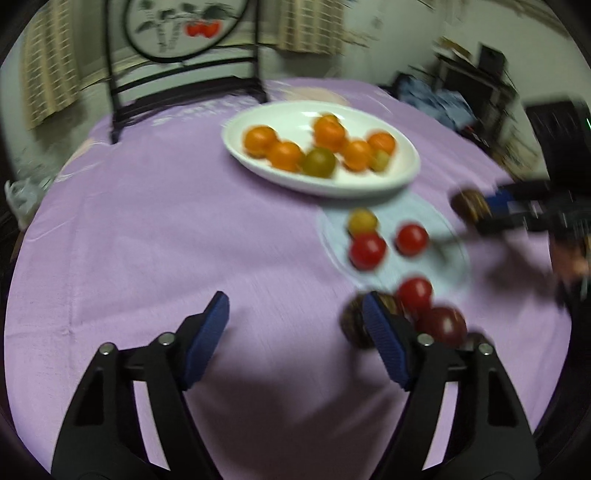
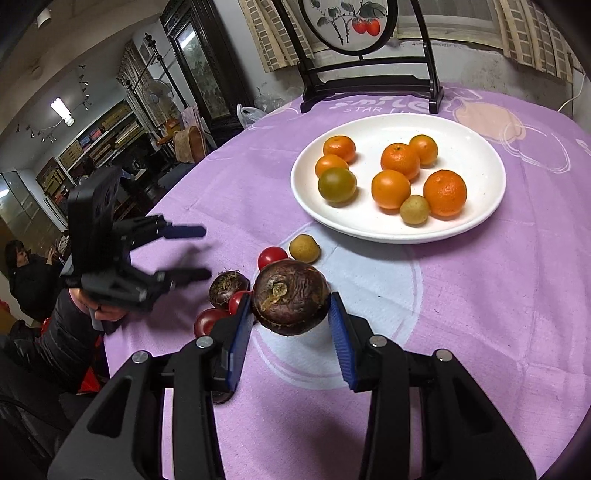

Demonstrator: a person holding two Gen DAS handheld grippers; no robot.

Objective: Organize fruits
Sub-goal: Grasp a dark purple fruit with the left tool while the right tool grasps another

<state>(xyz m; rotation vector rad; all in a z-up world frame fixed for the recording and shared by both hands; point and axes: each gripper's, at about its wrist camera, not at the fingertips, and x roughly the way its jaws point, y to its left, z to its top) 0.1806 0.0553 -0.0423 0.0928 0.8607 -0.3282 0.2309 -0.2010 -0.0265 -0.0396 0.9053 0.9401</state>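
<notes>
The right gripper (image 2: 291, 317) pinches a dark brown, wrinkled round fruit (image 2: 290, 297) between its blue ribbed pads, holding it clear of the lilac tablecloth (image 2: 480, 295) over a pale blue round patch printed on the cloth (image 2: 376, 280).

The left gripper (image 1: 295, 314) has its jaws spread with nothing between them; its right pad sits in front of a second dark brown round fruit (image 1: 352, 319) lying on the cloth. In the right wrist view this gripper (image 2: 199, 253) hangs over the cloth's left edge, held by a hand (image 2: 107, 310) in a dark sleeve.

A white oval ceramic plate (image 2: 476, 221) sits toward the far side of the table, just in front of a black wooden stand holding a round painted panel (image 2: 347, 26). In the plate lie six orange mandarins (image 2: 445, 192), one dull green round fruit (image 2: 337, 184) and one small yellow-brown fruit (image 2: 414, 210).

Loose fruit lies on the cloth between the plate and the near edge: a small yellow-brown fruit (image 2: 304, 248) just beside the plate's near rim, a bright red cherry tomato (image 2: 271, 256) next to it, the second brown fruit (image 2: 228, 286), another red tomato (image 2: 238, 301) partly hidden by the right gripper's left finger, and a dark red tomato (image 2: 208, 320) nearest the edge. The left wrist view is blurred, so fine detail there is unclear.
</notes>
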